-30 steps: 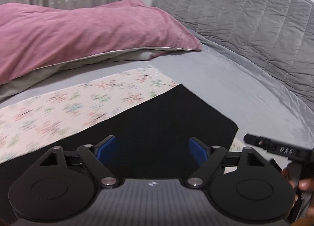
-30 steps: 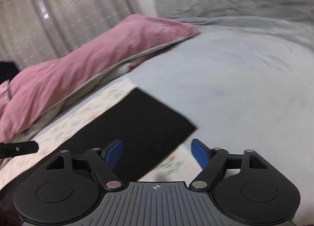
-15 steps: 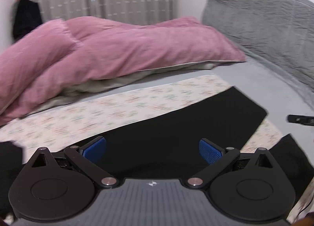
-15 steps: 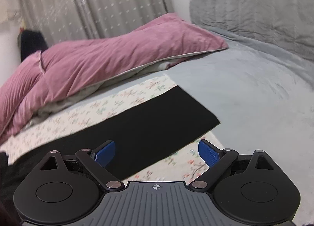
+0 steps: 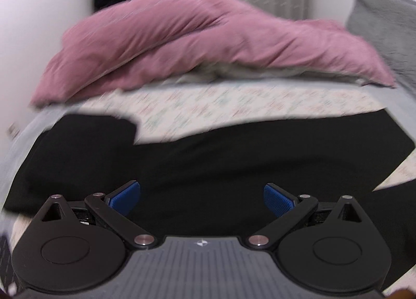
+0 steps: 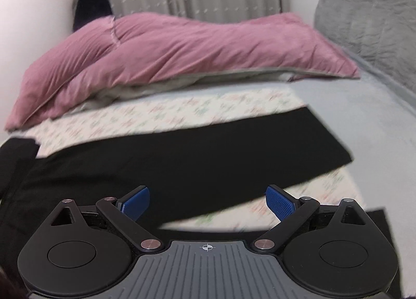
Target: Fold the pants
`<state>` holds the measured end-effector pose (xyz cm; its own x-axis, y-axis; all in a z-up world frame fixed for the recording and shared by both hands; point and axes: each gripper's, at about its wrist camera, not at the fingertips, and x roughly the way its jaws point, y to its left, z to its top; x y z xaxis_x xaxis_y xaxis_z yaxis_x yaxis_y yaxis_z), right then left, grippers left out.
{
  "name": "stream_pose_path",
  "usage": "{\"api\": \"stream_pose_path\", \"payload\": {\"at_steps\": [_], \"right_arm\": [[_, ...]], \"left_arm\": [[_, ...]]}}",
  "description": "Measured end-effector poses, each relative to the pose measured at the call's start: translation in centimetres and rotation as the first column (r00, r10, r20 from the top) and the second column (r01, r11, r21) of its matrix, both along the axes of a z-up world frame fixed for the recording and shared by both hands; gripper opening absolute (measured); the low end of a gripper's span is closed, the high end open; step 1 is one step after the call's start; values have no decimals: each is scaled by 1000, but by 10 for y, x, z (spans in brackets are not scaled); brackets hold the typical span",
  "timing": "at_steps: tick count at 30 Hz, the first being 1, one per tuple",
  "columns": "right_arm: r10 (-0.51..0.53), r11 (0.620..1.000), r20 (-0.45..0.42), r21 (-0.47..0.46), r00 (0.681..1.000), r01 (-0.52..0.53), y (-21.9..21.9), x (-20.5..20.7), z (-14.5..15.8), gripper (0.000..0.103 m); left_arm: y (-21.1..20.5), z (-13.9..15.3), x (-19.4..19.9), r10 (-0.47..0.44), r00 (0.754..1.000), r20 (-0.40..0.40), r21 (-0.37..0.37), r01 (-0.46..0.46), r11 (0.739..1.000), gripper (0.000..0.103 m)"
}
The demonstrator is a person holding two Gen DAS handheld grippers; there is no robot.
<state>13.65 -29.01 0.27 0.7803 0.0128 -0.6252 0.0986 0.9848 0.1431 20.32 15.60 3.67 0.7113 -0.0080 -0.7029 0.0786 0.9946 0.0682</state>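
Observation:
Black pants [image 5: 234, 156] lie flat and stretched out across a floral sheet [image 5: 234, 104] on the bed. The right wrist view shows one long leg [image 6: 182, 164] running to a square hem at the right. A second black piece [image 6: 374, 223] shows at the lower right. My left gripper [image 5: 201, 192] hovers over the pants' middle, open, with nothing between its blue pads [image 5: 124, 195]. My right gripper [image 6: 208, 199] hangs above the leg's near edge. Its jaws are opening and nothing is between them.
A pink duvet [image 6: 182, 47] is piled along the far side of the bed. A grey quilted headboard [image 6: 364, 8] rises at the right, with grey bedding [image 6: 377, 122] below it. A dark garment [image 6: 91, 8] hangs by the curtain at the wall.
Both grippers have drawn back and swung left along the pants, so their whole length now shows. The right gripper's jaws have spread wider. The pants lie as before.

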Motion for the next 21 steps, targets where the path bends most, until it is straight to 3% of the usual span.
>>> {"api": "stream_pose_path", "payload": {"at_steps": [3,6,10,13,16,18,20,21], "right_arm": [[70,997,-41,30,997,-69,28,-21,-23,98],[169,985,-95,43,981,-165,60,-50,-50,98],[328,941,-135,-42,935,-336,111,-91,-74,98],[452,874,-145,-128,880,-469,141,-120,-88,97],[527,814,-172,-179,833,-552,162,-133,-100,93],[542,783,-192,-239,818,-574,174,-136,-108,82],[530,764,-204,-307,823,-568,183,-133,-115,61],[525,762,-195,-325,828,-560,186,-133,-118,60]], "left_arm": [[37,-32,-27,70,995,-70,-24,-72,997,103],[70,-66,-50,176,968,-178,-63,-190,980,103],[111,-100,-78,283,923,-261,-193,-337,921,103],[130,-116,-92,335,892,-303,-269,-417,868,89],[141,-124,-101,353,893,-281,-357,-438,825,76],[142,-126,-103,360,892,-273,-396,-445,803,55],[143,-129,-101,368,886,-281,-433,-460,775,38],[142,-131,-99,375,882,-284,-442,-468,765,32]]}}
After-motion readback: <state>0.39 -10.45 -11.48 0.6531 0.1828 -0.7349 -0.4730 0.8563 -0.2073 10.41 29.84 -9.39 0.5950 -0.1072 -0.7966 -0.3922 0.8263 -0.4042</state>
